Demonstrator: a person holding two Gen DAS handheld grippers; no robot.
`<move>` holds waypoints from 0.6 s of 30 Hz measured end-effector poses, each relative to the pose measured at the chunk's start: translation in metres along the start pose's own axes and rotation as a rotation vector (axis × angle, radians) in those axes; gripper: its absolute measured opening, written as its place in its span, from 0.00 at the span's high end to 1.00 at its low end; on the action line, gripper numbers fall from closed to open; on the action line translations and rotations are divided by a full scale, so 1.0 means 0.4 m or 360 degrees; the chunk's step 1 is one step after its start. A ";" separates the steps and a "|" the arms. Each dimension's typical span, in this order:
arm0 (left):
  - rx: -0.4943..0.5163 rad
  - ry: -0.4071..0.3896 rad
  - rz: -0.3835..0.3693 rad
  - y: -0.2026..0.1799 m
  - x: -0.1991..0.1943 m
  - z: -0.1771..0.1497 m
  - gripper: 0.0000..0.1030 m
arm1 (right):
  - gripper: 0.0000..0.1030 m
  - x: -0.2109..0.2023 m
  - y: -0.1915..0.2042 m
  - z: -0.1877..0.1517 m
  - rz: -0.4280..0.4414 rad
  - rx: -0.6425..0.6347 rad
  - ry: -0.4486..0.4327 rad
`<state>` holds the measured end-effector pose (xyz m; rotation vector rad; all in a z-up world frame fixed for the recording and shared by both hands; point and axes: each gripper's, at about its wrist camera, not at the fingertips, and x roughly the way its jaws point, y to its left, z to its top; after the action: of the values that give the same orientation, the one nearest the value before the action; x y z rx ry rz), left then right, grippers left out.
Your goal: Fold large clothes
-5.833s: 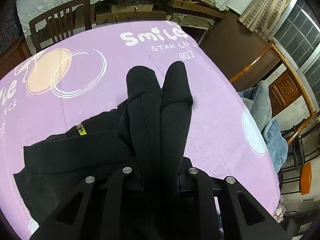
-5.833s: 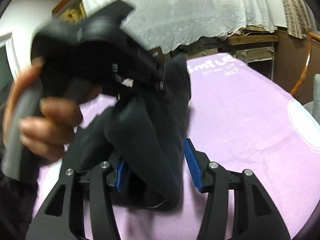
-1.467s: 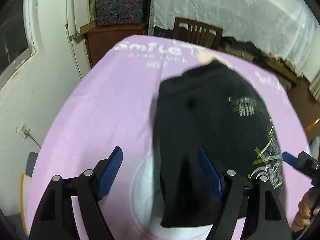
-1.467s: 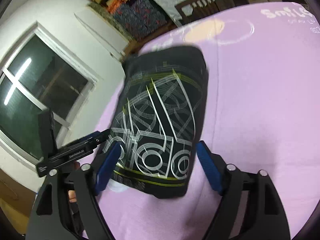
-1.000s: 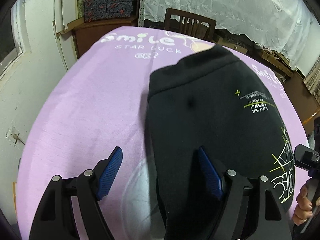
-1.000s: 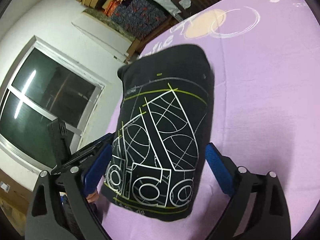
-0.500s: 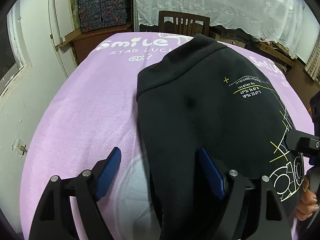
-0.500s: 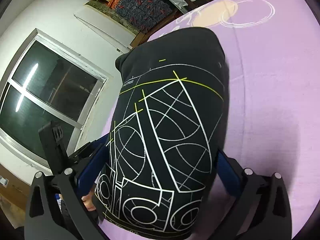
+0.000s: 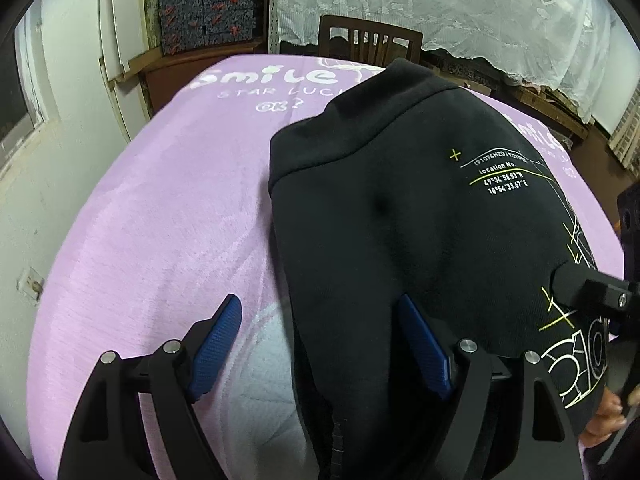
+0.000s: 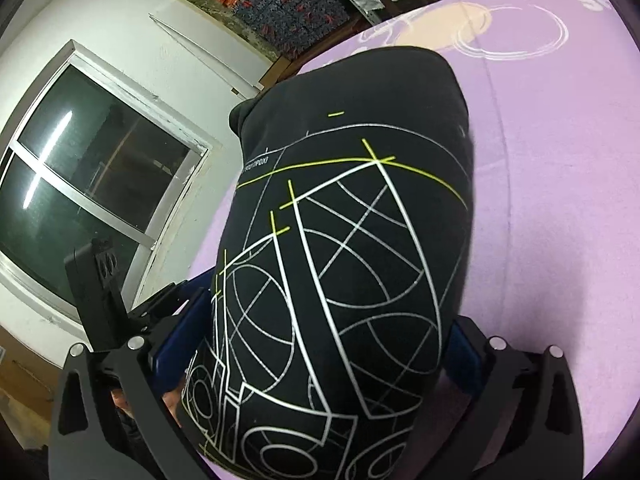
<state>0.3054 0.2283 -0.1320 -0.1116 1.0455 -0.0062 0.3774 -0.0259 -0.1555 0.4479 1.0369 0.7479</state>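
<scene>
A black sweatshirt with white and yellow line print lies folded into a block on the purple blanket. My left gripper is open over the block's left edge, with one blue pad above bare blanket and the other against the cloth. My right gripper is open wide, with the block's near end filling the gap between its jaws and partly hiding both pads. Each gripper shows in the other's view: the right gripper at the right edge, the left gripper at lower left.
A wooden chair stands at the table's far end, before a white lace cloth and stacked patterned boxes. A dark window and white wall lie beyond the left table edge. A hand shows at lower right.
Both grippers have closed in on the folded sweatshirt, which now looms larger in both views. The right jaws have widened and now straddle its near end.
</scene>
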 end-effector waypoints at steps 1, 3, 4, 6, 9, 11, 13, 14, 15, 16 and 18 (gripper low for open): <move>-0.0018 0.0009 -0.0019 0.005 0.002 0.000 0.21 | 0.04 0.000 0.001 -0.005 -0.0005 -0.0015 -0.0018; -0.0050 0.0028 -0.0059 0.015 0.006 0.001 0.21 | 0.04 -0.003 -0.001 -0.009 -0.0011 -0.0021 -0.0033; -0.0068 0.0037 -0.0082 0.021 0.009 0.002 0.21 | 0.04 -0.002 0.000 -0.012 -0.0015 -0.0017 -0.0036; -0.0070 0.0034 -0.0088 0.022 0.009 0.001 0.21 | 0.04 0.002 0.002 -0.013 -0.0018 -0.0009 -0.0033; -0.0045 0.0017 -0.0060 0.013 0.006 -0.002 0.21 | 0.06 0.000 0.004 -0.019 -0.0013 -0.0005 -0.0046; -0.0030 0.0008 -0.0047 0.007 0.005 -0.001 0.21 | 0.09 -0.002 0.002 -0.025 0.0001 -0.0003 -0.0072; -0.0025 0.0005 -0.0042 0.003 0.005 -0.002 0.21 | 0.11 -0.009 -0.008 -0.031 0.0013 -0.0009 -0.0085; -0.0025 0.0004 -0.0042 0.003 0.006 -0.003 0.21 | 0.12 -0.009 -0.010 -0.032 0.0017 -0.0016 -0.0085; -0.0024 0.0004 -0.0041 0.003 0.007 -0.003 0.21 | 0.12 -0.010 -0.012 -0.032 0.0019 -0.0021 -0.0083; -0.0023 0.0003 -0.0040 0.003 0.007 -0.004 0.21 | 0.12 -0.009 -0.013 -0.032 0.0019 -0.0028 -0.0078; -0.0024 0.0003 -0.0041 0.003 0.007 -0.004 0.21 | 0.10 -0.007 -0.014 -0.031 0.0015 -0.0045 -0.0068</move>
<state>0.3053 0.2290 -0.1352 -0.1390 1.0463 -0.0217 0.3673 -0.0318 -0.1630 0.4431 0.9835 0.7575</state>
